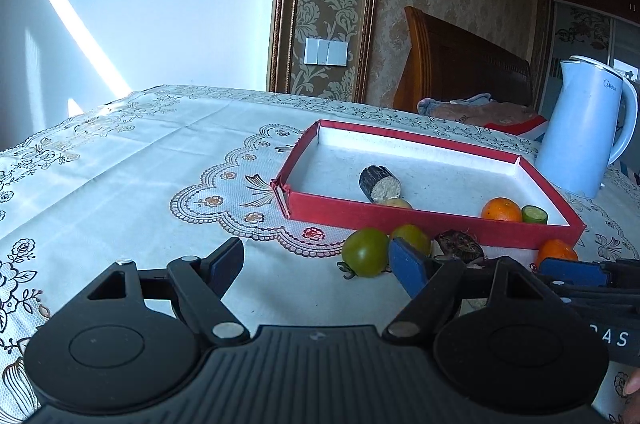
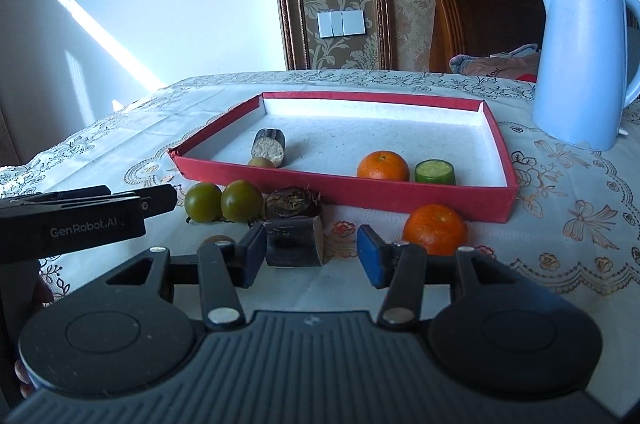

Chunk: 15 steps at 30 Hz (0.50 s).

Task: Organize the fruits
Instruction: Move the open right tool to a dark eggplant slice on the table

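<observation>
My right gripper [image 2: 312, 256] half open, empty; dark cut sugarcane stub [image 2: 295, 241] just ahead, touching its left pad. I'd centre, close gently, lift over shallow red cardboard tray [image 2: 400, 194] wall. Left gripper [image 1: 320, 264] wide, empty.

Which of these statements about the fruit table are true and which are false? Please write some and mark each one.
1. An orange lies inside the red tray. True.
2. The two green tomatoes lie inside the tray. False: they sit on the tablecloth in front of the tray's near wall.
3. The right gripper is clamped on an orange. False: its jaws stand apart with a dark sugarcane piece between them, pressed by no pad.
4. A kettle stands to the right of the tray. True.
5. The left gripper holds nothing. True.
</observation>
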Motion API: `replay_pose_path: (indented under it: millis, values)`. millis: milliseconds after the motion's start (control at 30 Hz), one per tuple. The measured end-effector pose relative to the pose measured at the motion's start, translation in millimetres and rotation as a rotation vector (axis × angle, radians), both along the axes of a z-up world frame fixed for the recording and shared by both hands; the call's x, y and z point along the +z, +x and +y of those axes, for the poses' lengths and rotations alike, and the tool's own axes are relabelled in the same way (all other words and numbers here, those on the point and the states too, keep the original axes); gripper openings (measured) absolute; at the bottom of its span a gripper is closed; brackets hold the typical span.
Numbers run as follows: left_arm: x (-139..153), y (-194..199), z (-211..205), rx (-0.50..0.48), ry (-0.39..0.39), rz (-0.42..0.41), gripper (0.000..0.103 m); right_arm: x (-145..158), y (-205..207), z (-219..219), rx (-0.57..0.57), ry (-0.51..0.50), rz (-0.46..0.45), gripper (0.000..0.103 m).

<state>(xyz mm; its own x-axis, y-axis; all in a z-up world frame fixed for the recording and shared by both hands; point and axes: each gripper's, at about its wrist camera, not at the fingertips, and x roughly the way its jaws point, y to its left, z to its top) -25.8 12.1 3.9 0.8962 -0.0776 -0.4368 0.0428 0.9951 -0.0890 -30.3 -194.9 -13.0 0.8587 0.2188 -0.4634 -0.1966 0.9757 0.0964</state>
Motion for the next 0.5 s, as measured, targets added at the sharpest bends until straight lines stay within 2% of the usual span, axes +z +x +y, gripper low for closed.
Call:
replay_pose_path:
  millis: [500]
  values:
    - [-3, 7, -2, 0.011, 0.017, 0.04, 0.081, -7, 15, 13, -0.006, -0.043, 0.074, 0.048]
